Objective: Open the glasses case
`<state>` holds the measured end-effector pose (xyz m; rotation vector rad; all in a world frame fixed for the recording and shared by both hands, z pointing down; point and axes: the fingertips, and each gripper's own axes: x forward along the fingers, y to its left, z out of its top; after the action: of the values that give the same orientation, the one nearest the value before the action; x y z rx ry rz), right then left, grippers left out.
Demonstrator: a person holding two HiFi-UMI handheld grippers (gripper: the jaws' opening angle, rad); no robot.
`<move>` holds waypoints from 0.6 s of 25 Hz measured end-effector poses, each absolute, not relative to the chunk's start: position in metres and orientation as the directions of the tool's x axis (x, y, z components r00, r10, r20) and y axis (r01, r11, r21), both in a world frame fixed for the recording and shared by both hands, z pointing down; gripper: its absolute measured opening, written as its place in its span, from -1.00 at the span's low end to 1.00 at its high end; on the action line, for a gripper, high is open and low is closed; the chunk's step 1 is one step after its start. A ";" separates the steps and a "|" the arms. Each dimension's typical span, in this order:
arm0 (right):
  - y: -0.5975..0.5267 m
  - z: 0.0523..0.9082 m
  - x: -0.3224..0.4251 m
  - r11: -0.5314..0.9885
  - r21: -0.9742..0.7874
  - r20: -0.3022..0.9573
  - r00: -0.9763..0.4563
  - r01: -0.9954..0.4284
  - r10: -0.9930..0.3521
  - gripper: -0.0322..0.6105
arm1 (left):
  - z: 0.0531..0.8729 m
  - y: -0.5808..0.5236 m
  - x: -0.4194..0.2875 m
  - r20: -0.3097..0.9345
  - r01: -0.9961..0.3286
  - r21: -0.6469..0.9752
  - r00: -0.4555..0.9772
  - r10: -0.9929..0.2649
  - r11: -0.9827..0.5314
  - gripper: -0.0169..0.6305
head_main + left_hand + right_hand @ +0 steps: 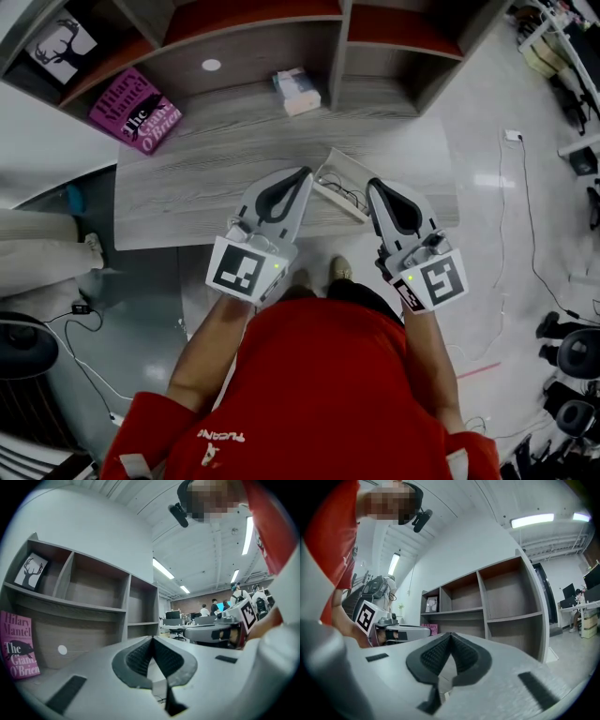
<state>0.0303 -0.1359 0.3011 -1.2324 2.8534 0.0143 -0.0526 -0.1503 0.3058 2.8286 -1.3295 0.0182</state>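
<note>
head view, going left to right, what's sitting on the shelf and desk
deer picture → book → white disc → box → glasses case

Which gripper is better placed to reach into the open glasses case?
Right, narrowly, I judge. The open pale glasses case lies between the two shut, empty grippers; the right gripper ends over its edge in the head view, the left gripper just beside its corner.
</note>
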 end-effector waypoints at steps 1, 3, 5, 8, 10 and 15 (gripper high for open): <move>-0.135 0.300 0.029 0.686 0.000 -0.036 -0.685 -0.728 -0.728 -0.89 | 0.307 -0.149 -0.053 0.025 -0.766 0.011 0.642 -0.766 -0.642 -0.92; -0.133 0.299 0.027 0.685 0.007 -0.040 -0.685 -0.729 -0.728 -0.89 | 0.304 -0.148 -0.053 0.012 -0.766 0.008 0.643 -0.765 -0.643 -0.92; -0.132 0.297 0.027 0.683 0.009 -0.044 -0.683 -0.730 -0.729 -0.89 | 0.301 -0.149 -0.053 -0.001 -0.766 0.005 0.643 -0.766 -0.643 -0.92; -0.132 0.297 0.029 0.677 0.009 -0.046 -0.676 -0.736 -0.735 -0.89 | 0.302 -0.147 -0.052 0.007 -0.762 0.008 0.647 -0.762 -0.647 -0.92; -0.132 0.298 0.031 0.674 0.011 -0.043 -0.673 -0.739 -0.738 -0.89 | 0.298 -0.148 -0.052 -0.010 -0.765 0.005 0.644 -0.765 -0.644 -0.92; -0.131 0.300 0.033 0.673 0.011 -0.032 -0.673 -0.740 -0.739 -0.89 | 0.293 -0.149 -0.052 -0.025 -0.770 0.003 0.638 -0.770 -0.638 -0.92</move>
<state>0.0330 -0.1312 0.3003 -1.2600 2.8504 0.0355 -0.0525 -0.1495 0.2929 2.8500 -1.3399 -0.0384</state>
